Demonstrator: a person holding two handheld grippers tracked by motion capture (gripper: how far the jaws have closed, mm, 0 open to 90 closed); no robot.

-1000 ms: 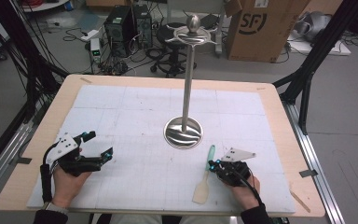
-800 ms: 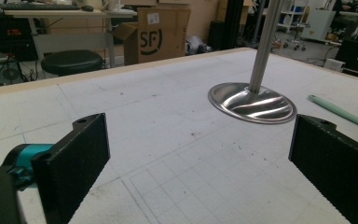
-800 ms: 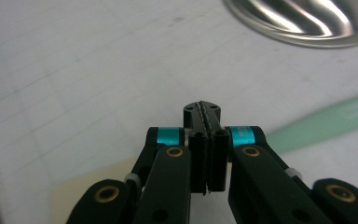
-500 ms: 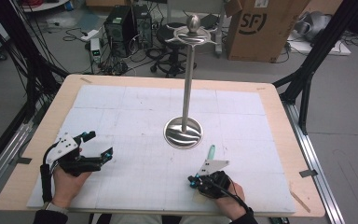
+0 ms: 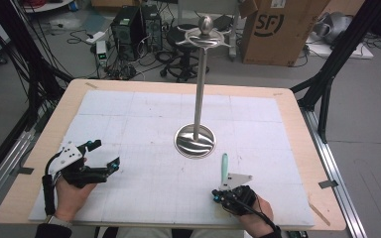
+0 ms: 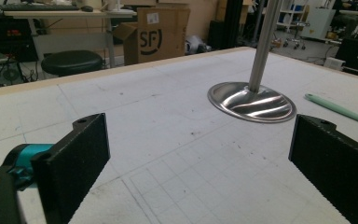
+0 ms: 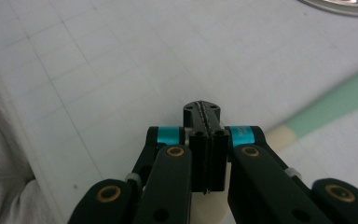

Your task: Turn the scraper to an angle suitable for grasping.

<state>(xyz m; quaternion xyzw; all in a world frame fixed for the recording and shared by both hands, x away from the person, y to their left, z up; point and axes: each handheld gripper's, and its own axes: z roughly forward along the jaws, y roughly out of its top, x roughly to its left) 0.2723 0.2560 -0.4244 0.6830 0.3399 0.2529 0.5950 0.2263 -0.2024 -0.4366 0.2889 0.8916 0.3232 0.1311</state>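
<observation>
The spatula (image 5: 224, 166) lies flat on the white mat (image 5: 144, 114) at about 5 o'clock from the stand's round base (image 5: 194, 141). Its green handle points toward 12 and its cream blade end is tucked under your right gripper (image 7: 203, 112).

The step in hand looks like the pick-up, and it isn't secured yet. In the right gripper view the jaws are pressed fully together with nothing visible between them. The cream neck and green handle run off at 2 o'clock, just beside the jaws rather than in them. I can't tell whether the linkage touches the blade below.

The next move likely calls for you to part those jaws, shift over the handle, and close across it squarely so it doesn't swivel.

Your left gripper (image 5: 105, 153) hovers at 8 o'clock from the base, well apart from the spatula. Its jaws are spread wide and hold nothing. The stand's pole (image 5: 197, 99) rises to hooks that are bare.
</observation>
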